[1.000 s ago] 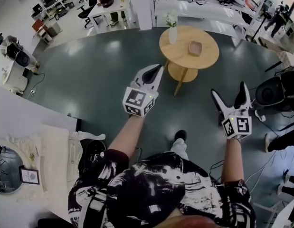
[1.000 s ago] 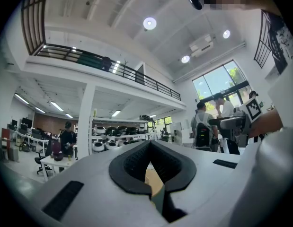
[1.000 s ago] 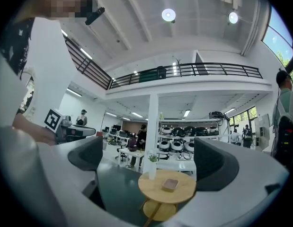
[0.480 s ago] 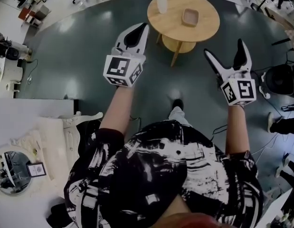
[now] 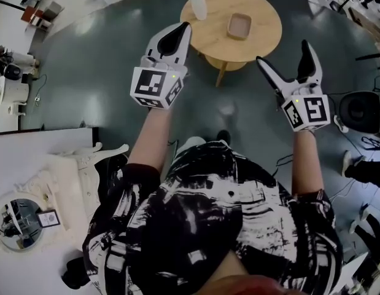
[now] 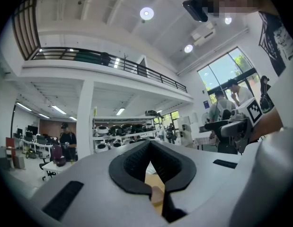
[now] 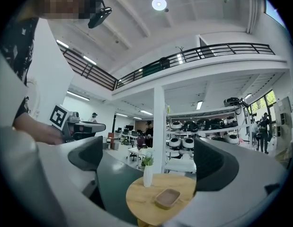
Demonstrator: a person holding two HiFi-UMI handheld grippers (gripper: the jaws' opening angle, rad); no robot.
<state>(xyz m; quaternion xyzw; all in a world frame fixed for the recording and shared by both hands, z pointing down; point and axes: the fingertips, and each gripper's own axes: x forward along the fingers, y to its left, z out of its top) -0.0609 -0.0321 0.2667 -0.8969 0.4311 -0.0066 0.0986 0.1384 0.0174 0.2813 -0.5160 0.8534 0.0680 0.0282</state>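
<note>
The left gripper [image 5: 180,31], jaws pressed together on nothing, hangs by the near left edge of the round wooden table [image 5: 263,11]. The right gripper [image 5: 283,53] — jaws spread wide, empty — hovers off its near right edge. On the table sit a small wooden tray [image 5: 239,24] mid-top and a white vase [image 5: 199,6] at the left rim.

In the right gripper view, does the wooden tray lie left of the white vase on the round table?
No, the wooden tray lies to the right of the white vase on the round table.
</note>
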